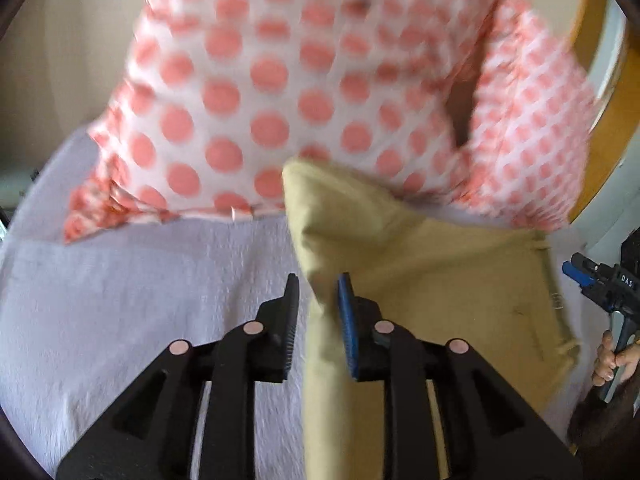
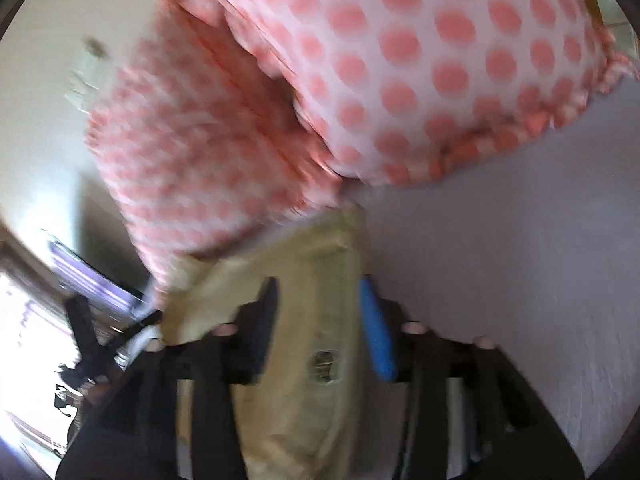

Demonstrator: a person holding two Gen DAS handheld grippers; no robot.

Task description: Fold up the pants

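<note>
The tan pants [image 1: 432, 280] lie on a lavender bed sheet [image 1: 140, 300], one corner reaching up to the pillow. My left gripper [image 1: 318, 292] has its jaws partly open around a raised fold of the pants; the cloth runs between the fingers. The right gripper [image 1: 600, 284] shows at the right edge of that view, in a hand. In the right wrist view my right gripper [image 2: 320, 300] is open wide, with the pants [image 2: 304, 380] and their label lying between the fingers. This view is blurred.
A white pillow with pink dots [image 1: 280, 92] lies at the head of the bed, also in the right wrist view [image 2: 420, 60]. A wooden headboard [image 1: 600, 128] stands at the right. A cream wall [image 2: 52, 120] and a bright window [image 2: 24, 340] are at the left.
</note>
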